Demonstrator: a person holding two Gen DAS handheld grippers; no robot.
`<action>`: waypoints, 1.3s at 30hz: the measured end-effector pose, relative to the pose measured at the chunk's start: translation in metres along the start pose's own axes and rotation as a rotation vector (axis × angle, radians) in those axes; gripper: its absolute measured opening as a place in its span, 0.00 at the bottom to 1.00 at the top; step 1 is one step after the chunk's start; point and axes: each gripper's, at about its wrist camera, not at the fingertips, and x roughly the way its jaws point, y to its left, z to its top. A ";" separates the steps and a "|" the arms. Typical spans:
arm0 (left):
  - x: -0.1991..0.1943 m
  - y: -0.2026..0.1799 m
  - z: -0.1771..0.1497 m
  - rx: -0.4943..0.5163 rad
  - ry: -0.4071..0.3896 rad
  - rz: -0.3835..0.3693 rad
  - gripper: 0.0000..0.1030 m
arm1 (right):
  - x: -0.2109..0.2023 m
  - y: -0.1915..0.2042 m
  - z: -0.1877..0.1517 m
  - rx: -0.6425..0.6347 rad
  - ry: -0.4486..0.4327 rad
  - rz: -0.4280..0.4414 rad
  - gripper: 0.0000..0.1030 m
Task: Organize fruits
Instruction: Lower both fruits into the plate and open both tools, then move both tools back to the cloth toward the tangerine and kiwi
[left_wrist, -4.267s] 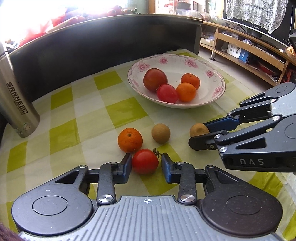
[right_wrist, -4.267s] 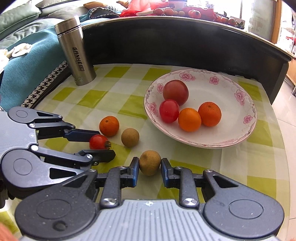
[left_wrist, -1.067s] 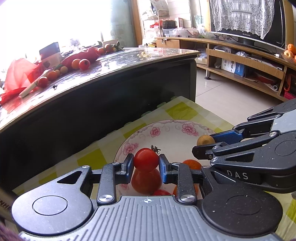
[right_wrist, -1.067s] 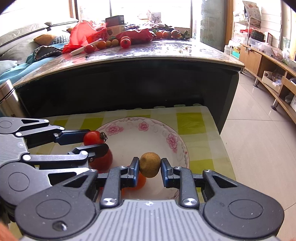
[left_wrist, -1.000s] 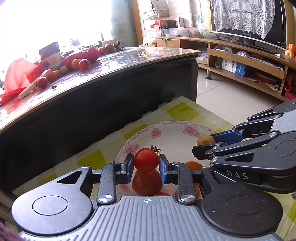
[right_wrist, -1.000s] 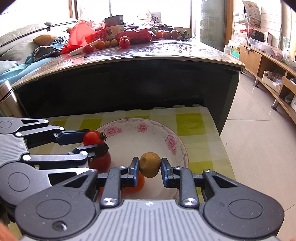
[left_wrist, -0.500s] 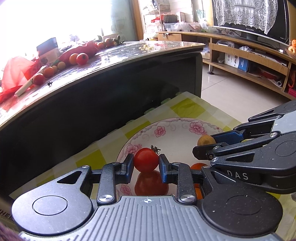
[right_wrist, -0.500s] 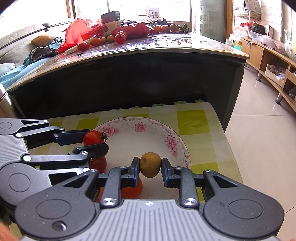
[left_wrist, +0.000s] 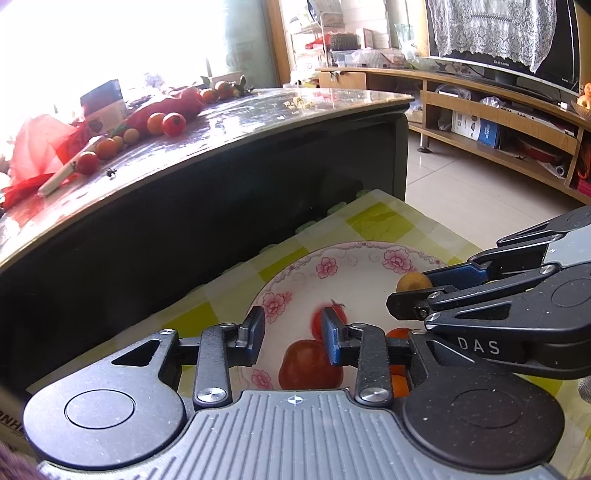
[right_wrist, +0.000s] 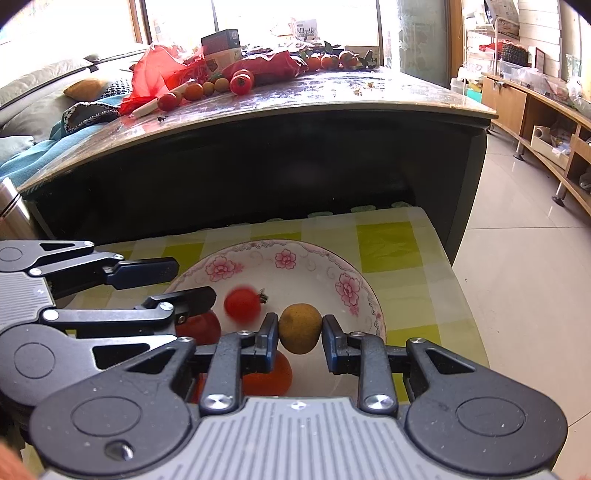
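My left gripper (left_wrist: 291, 321) stands open over the flowered plate (left_wrist: 354, 258). The small red tomato (left_wrist: 317, 325) is below its fingers, half hidden by the right one. In the right wrist view the tomato (right_wrist: 242, 304) is a blur over the plate (right_wrist: 258, 247), just off the left gripper (right_wrist: 195, 281). My right gripper (right_wrist: 300, 328) is shut on a brown round fruit (right_wrist: 300, 328) above the plate's middle; from the left wrist that fruit (left_wrist: 412, 282) shows in the right gripper (left_wrist: 408, 291). A big red fruit (left_wrist: 310, 365) and an orange (left_wrist: 399, 334) lie in the plate.
The plate sits on a green-checked tablecloth (right_wrist: 388, 243) whose right edge drops to the tiled floor. Behind it rises a dark curved table (right_wrist: 295, 147) with tomatoes, oranges and a red bag on top. A steel flask (right_wrist: 9, 210) stands at the far left. Wooden shelves (left_wrist: 498, 122) line the right.
My left gripper has opened and let go of the small tomato, which has dropped toward the plate. The right gripper still holds the brown fruit over the plate.
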 end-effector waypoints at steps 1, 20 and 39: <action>-0.002 0.001 0.000 -0.003 -0.003 0.002 0.41 | -0.001 0.001 0.000 0.000 -0.002 0.003 0.31; -0.063 0.010 -0.023 -0.059 -0.034 -0.005 0.46 | -0.047 0.041 -0.011 -0.072 -0.060 0.017 0.33; -0.119 0.012 -0.058 -0.040 -0.013 0.021 0.45 | -0.086 0.085 -0.045 -0.109 -0.043 0.067 0.33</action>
